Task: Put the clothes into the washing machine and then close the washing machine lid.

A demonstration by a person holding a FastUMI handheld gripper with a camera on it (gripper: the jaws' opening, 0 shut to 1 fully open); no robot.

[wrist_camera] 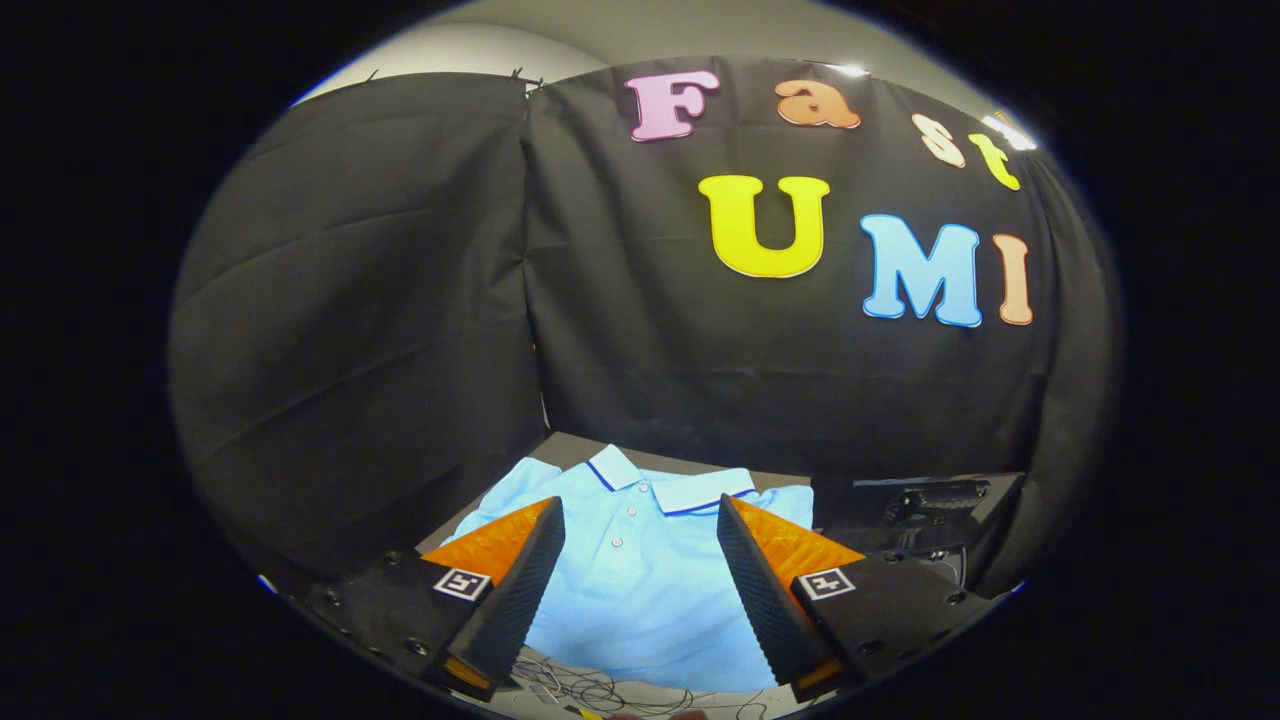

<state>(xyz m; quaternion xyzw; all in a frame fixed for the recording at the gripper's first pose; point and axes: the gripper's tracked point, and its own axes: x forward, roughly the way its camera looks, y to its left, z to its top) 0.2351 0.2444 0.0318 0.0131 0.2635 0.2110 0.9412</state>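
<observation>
Nearest to us, our tool (640,560) rides low over the counter (580,450) with its two fingers spread wide apart and nothing between them but open air; they clamp on nothing. Just under the fingers' roots lies a loose tangle of thin cables (590,690) on a pale patch of surface. Ahead of and below the fingers, a light blue polo shirt (640,590) lies flat and face up, its collar toward the far side, its button placket running roughly midway between the fingers, one sleeve spread out to the left. We judge that we are at the very start of the task: the shirt is untouched and the grasp has not yet been made. Our next move calls for lowering the tool onto the cloth, pinching a fold near the chest or collar so that enough fabric bunches between the fingers, and then lifting it clear without dragging the cables along. To the right of the shirt, near its far corner, sits a dark boxy object (920,505); it may be the washing machine, though in this dim corner we cannot make that out with any certainty, nor tell whether any lid stands open. Beyond everything hangs the black cloth wall (400,300) of the booth, which bounds the counter's far and left sides.
</observation>
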